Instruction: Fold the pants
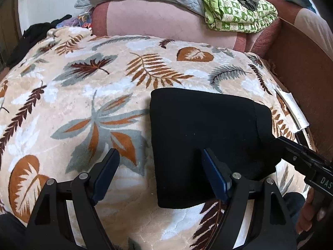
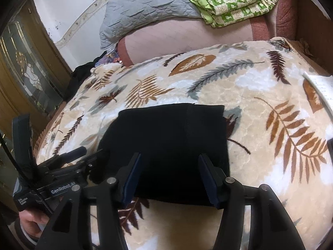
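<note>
My left gripper (image 1: 160,170) and my right gripper (image 2: 169,174) both have their fingers apart and hold nothing. The black pants (image 2: 166,145) lie folded on the leaf blanket (image 1: 83,95), near its front edge. Behind, a green quilt (image 2: 235,4) sits on the sofa back (image 1: 166,18).
</note>
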Action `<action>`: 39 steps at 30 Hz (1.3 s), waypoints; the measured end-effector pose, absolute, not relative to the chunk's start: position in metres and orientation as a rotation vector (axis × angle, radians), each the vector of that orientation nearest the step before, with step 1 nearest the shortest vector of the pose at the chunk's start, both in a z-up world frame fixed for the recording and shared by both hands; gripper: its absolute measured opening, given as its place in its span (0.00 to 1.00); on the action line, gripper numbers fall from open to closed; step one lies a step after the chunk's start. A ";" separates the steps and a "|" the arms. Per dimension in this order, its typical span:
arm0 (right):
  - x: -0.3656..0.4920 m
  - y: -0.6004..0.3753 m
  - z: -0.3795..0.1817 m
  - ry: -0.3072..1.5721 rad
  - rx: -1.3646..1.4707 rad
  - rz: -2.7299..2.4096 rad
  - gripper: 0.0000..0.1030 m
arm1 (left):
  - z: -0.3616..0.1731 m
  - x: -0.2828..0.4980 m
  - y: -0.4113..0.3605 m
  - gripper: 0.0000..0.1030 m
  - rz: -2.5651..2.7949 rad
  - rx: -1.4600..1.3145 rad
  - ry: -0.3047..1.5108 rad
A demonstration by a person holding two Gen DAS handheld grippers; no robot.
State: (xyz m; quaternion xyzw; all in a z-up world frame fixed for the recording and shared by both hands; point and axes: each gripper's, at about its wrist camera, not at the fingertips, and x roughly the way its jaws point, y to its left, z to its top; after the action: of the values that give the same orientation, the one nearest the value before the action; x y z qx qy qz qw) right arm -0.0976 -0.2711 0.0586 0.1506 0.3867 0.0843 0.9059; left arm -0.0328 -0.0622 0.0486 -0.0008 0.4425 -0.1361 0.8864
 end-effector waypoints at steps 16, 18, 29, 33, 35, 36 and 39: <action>-0.091 -0.290 0.048 0.823 0.359 0.114 0.59 | 0.044 -0.021 -0.056 0.81 -0.286 -0.033 0.939; -0.090 -0.289 0.048 0.825 0.357 0.114 0.61 | 0.044 -0.020 -0.056 0.81 -0.289 -0.034 0.941; -0.082 -0.290 0.041 0.846 0.370 0.106 0.64 | 0.039 -0.012 -0.061 0.82 -0.304 -0.032 0.947; -0.080 -0.290 0.038 0.850 0.370 0.101 0.65 | 0.038 -0.011 -0.063 0.82 -0.316 -0.035 0.950; -0.079 -0.291 0.037 0.852 0.372 0.096 0.65 | 0.037 -0.010 -0.064 0.82 -0.323 -0.035 0.952; -0.079 -0.292 0.036 0.852 0.374 0.093 0.66 | 0.037 -0.010 -0.065 0.82 -0.325 -0.033 0.953; -0.078 -0.296 0.034 0.852 0.383 0.083 0.67 | 0.036 -0.008 -0.068 0.83 -0.332 -0.031 0.955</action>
State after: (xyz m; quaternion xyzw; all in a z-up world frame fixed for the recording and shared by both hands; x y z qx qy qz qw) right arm -0.0785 -0.2956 0.0344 0.1844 0.4106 0.0402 0.8921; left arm -0.0080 -0.0683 0.0356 -0.0146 0.4572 -0.1591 0.8749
